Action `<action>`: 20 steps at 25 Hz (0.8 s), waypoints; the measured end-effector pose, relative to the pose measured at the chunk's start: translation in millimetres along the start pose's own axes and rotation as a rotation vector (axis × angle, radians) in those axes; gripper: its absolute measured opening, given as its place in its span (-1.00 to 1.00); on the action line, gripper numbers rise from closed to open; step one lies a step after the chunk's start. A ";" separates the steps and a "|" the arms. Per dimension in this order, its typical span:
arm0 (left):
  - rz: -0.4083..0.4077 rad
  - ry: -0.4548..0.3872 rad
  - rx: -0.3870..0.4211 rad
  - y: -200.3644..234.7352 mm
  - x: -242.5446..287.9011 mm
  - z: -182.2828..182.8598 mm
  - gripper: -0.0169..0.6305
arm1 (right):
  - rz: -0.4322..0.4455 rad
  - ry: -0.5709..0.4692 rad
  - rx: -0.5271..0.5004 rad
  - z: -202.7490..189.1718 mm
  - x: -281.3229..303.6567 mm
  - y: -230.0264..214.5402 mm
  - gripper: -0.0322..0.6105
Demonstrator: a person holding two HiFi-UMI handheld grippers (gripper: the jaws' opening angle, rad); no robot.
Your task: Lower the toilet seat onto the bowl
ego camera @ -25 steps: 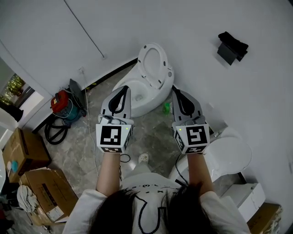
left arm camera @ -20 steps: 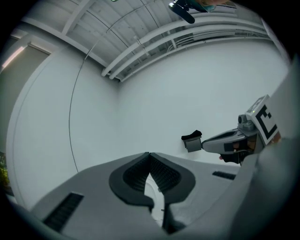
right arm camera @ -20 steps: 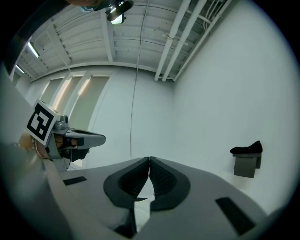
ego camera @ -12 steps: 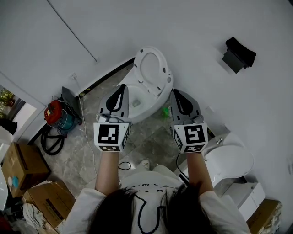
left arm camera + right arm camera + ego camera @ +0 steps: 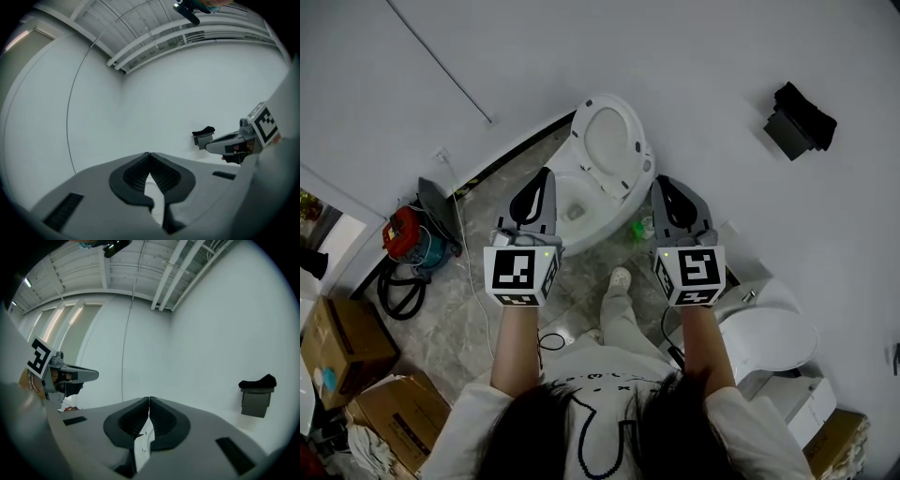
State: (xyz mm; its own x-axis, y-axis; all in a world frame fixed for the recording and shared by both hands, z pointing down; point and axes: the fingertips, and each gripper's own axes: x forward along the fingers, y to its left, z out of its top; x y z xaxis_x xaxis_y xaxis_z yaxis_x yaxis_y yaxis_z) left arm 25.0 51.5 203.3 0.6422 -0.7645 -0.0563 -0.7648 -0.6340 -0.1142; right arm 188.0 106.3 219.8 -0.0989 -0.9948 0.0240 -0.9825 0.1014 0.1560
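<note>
Grippers out front side by side, left gripper (image 5: 545,174) and right gripper (image 5: 661,182), both with jaws pressed together. Under them is grey stone floor (image 5: 469,314), with a shoe (image 5: 620,277) near the toilet bowl (image 5: 570,204). Toilet seat (image 5: 610,139) is upright behind the bowl, against the white wall (image 5: 694,56). Red canister (image 5: 397,234) and cardboard boxes (image 5: 337,337) crowd the left; a second toilet (image 5: 769,330) sits right. Bare floor runs ahead to the bowl.
</note>
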 end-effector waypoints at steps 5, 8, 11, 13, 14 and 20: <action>0.017 0.010 -0.001 12.3 33.7 -9.1 -0.92 | 0.006 0.008 0.007 -9.9 33.3 -19.7 -0.81; 0.028 0.023 -0.002 20.0 58.8 -15.2 -0.92 | 0.007 0.021 0.019 -19.1 57.6 -35.8 -0.81; 0.039 0.037 -0.009 26.6 88.5 -22.5 -0.92 | 0.020 0.038 0.029 -29.9 84.4 -52.2 -0.81; 0.047 0.046 -0.012 29.9 109.1 -26.9 -0.92 | 0.027 0.053 0.033 -38.4 102.6 -64.6 -0.81; 0.052 0.049 -0.013 31.6 119.6 -28.7 -0.92 | 0.028 0.060 0.034 -42.3 112.3 -71.5 -0.81; 0.078 0.077 -0.015 42.4 183.0 -39.9 -0.92 | 0.063 0.111 0.046 -64.9 171.7 -109.5 -0.80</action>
State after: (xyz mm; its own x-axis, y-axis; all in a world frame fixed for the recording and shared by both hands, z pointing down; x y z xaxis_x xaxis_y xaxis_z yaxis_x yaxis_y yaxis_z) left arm 108.1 -120.0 227.8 0.5755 -0.8177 0.0118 -0.8132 -0.5737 -0.0976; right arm 288.8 -75.0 270.9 -0.1455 -0.9792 0.1414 -0.9813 0.1610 0.1052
